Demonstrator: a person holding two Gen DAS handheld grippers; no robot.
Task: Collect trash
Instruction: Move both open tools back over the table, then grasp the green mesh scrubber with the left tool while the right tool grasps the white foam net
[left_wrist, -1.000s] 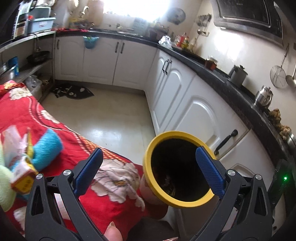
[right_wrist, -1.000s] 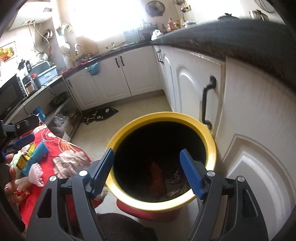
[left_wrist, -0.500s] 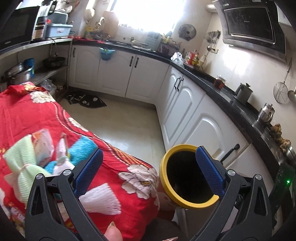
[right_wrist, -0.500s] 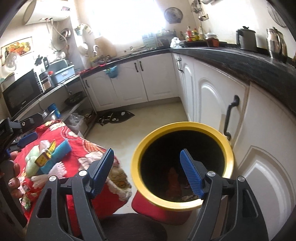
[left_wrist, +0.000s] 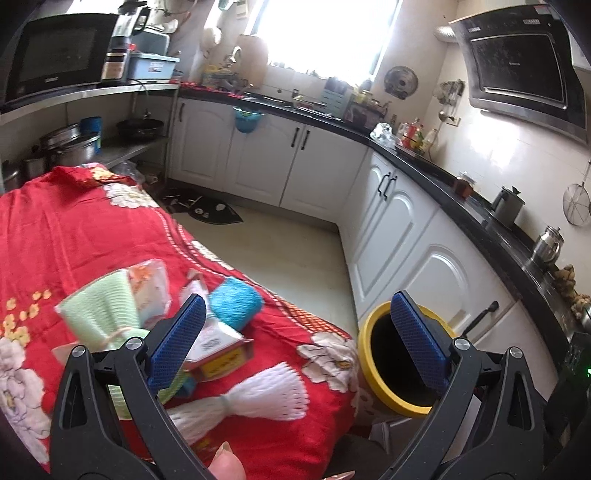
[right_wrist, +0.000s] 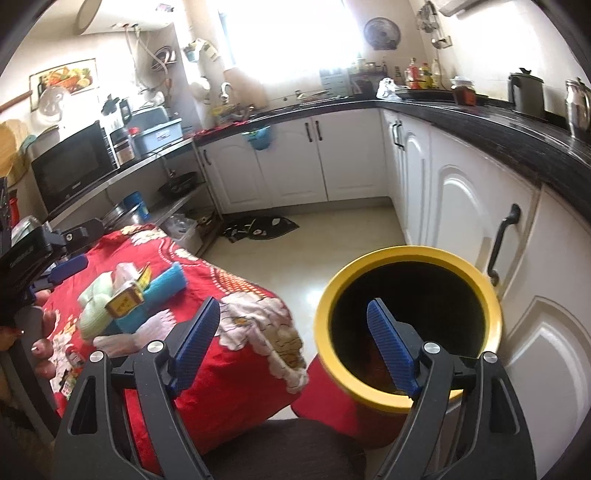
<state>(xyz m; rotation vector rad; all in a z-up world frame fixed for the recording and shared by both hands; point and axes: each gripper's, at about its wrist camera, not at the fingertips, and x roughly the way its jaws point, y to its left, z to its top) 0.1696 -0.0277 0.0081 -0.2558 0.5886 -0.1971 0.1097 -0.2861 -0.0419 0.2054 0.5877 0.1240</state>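
Note:
A yellow-rimmed trash bin (left_wrist: 388, 397) (right_wrist: 410, 260) stands on the floor beside the table, with some trash in its dark inside. On the red flowered cloth (left_wrist: 74, 229) (right_wrist: 236, 369) lie a yellow-and-red carton (left_wrist: 221, 356) (right_wrist: 123, 301), a clear wrapper (left_wrist: 149, 288), a blue sponge (left_wrist: 236, 302) (right_wrist: 166, 286) and a green cloth (left_wrist: 99, 314). My left gripper (left_wrist: 299, 339) is open and empty, above the table's near corner. My right gripper (right_wrist: 295, 338) is open and empty, between table and bin. The left gripper also shows in the right wrist view (right_wrist: 55, 273).
White cabinets (left_wrist: 399, 229) under a black counter (right_wrist: 517, 136) run along the right and back. A dark mat (right_wrist: 262, 227) lies on the tiled floor. A shelf with a microwave (right_wrist: 74, 162) and pots stands left. A white tassel (left_wrist: 258, 397) lies near the table's front.
Both grippers have pulled back and up from the bin. The left view has swung left, over the table's items. Both stay open and empty.

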